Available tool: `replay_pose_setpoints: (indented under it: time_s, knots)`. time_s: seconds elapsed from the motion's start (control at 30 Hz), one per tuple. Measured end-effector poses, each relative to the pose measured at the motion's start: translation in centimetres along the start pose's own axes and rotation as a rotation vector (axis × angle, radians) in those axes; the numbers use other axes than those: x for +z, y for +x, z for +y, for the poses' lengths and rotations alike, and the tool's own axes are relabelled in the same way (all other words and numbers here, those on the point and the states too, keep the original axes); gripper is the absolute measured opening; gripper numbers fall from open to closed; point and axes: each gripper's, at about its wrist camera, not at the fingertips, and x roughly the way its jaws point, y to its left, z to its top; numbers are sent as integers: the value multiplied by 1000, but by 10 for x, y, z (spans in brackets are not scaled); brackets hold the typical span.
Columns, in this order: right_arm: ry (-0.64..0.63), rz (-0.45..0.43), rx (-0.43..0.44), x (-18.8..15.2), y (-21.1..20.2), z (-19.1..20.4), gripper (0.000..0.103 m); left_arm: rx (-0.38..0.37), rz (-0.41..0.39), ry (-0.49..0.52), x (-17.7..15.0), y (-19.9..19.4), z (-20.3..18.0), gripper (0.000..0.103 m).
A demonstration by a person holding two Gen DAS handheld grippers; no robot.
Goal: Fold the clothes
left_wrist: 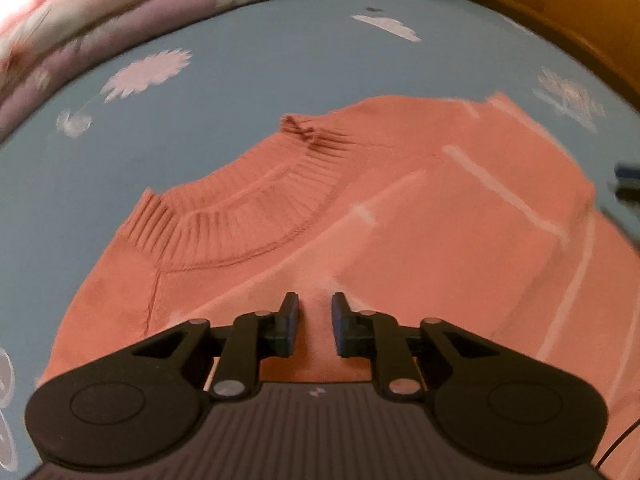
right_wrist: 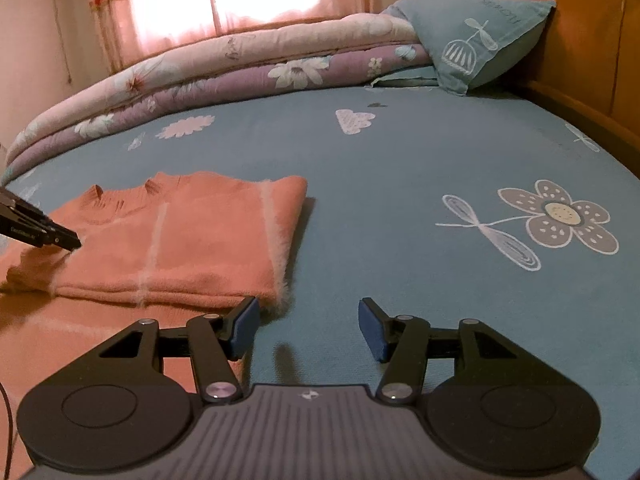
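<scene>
We find the salmon-pink knitted sweater with pale stripes (right_wrist: 180,240) lying on the blue flower-printed bed sheet (right_wrist: 400,160), its right side already folded over. The left hand-held gripper (left_wrist: 315,314) is clamped on a pinch of knit near the left edge, which we judge readies the next fold. The right hand-held gripper (right_wrist: 306,328) stands apart, empty, over bare sheet.

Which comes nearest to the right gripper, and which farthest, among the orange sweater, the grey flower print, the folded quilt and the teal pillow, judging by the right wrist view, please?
From the right gripper:
1. Orange sweater, just ahead on the left, by the left finger.
2. Grey flower print, on the sheet to the right.
3. Folded quilt, along the far edge.
4. Teal pillow, far right corner, at the headboard.
</scene>
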Motion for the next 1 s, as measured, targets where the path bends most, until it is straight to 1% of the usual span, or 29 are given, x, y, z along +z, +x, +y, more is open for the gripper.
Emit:
replay_pose_setpoints:
  time_s: [0.03,0.07,0.1,0.13,0.17,0.27,0.3,0.33,0.37,0.4,0.43,0.47,0.5,0.53,0.57,0.63,0.67,0.73,0.77,0.8,0.83,0.9,0.97,1.0]
  knots:
    - [-5,3,-1,0,1,2,60,10,4,9,-1,-1,-4,12]
    - [-8,4,1,0,2,4,60,20,5,9,-1,-2,-8,7]
    - [-11,4,4,0,2,5,60,37,2,30,-3,-4,-14,3]
    - [-13,0,7,-1,1,6,60,55,-1,52,-4,-5,-21,3]
    - [-15,-4,7,-1,0,7,60,89,-4,92,-7,-6,-30,0]
    - [-20,-11,2,-1,-1,7,60,154,-16,158,-10,-7,-49,0]
    - [-18,-12,0,-1,-2,6,60,163,-24,170,-10,-8,-52,0]
    - [-16,-10,-1,-2,-2,6,60,152,-28,171,-8,-9,-51,0]
    - [-14,-11,-2,-2,-3,5,60,125,-33,163,-6,-12,-48,6]
    - [-12,-12,-3,-2,-3,5,60,126,-62,167,-6,-16,-47,12]
    - [-11,-12,-3,-2,-4,4,62,117,-79,175,-5,-19,-44,12]
    - [-9,-13,-3,-2,-5,4,64,87,-57,175,-4,-20,-37,27]
    - [-7,-15,-5,-2,-5,3,64,60,-36,176,-3,-20,-30,35]
    - [-6,-15,-6,-2,-6,3,64,57,-28,177,-4,-20,-24,38]
    - [-5,-14,-5,-2,-6,2,64,69,-12,180,-6,-19,-17,39]
    - [-1,-15,-8,-2,-6,2,64,103,22,143,-7,-13,-3,38]
    - [1,-13,-8,-2,-5,2,64,89,29,105,-9,-9,5,39]
    - [5,-6,-5,-2,-3,2,64,31,22,5,-11,-5,19,38]
    - [6,-3,-4,-2,-2,2,64,18,19,-22,-13,-4,20,33]
    - [1,-1,-5,-2,-1,3,64,13,16,-23,-16,-4,17,29]
    - [-4,1,-5,-2,-1,4,64,16,15,-15,-17,-5,14,27]
    - [-8,1,-5,-2,0,5,64,35,22,15,-20,-9,3,14]
    - [-10,-2,-3,-2,0,6,64,92,28,78,-23,-14,-15,9]
    - [-11,-4,-2,-2,0,6,64,126,29,99,-22,-15,-20,8]
